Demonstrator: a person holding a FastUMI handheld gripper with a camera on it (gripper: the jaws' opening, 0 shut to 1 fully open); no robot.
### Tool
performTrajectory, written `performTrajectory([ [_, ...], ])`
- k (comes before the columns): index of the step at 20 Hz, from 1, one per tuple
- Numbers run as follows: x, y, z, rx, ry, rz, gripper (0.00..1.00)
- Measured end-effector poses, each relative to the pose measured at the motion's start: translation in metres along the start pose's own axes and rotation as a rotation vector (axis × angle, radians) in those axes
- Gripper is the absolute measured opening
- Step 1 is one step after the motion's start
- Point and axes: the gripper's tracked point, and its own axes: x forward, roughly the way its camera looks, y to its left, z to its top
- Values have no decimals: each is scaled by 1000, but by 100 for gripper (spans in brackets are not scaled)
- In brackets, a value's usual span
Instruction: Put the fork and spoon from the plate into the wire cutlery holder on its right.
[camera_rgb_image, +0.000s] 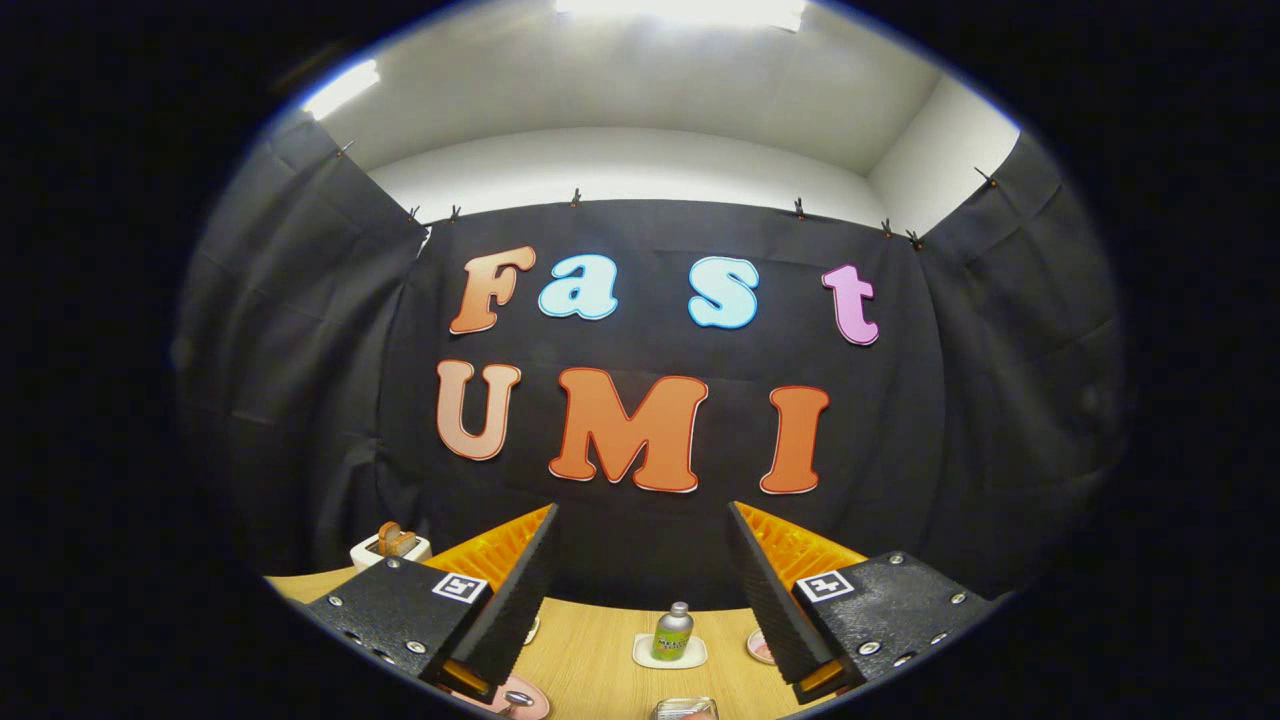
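Fingers (640, 600) stand wide apart, gripping nothing, above the pale wooden desk (590, 650); I see a pink round plate (535, 700) just below them with a shiny steel utensil tip (518, 699); I judge it stiff, slippery, best pinched mid-handle.

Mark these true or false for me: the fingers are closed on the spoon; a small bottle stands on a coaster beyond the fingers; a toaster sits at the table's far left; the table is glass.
1. The gripper is closed on the spoon. False: its fingers stand wide apart, holding nothing.
2. A bottle stands on a white coaster beyond the fingers. True.
3. A toaster sits far left. True.
4. The table is glass. False: light wood.
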Motion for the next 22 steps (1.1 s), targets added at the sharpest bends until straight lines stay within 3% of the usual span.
performTrajectory([
  [8,-2,34,-46,17,110,58,96],
  [17,-22,105,-168,58,519,201,97],
  [22,-42,138,-230,87,743,225,96],
])
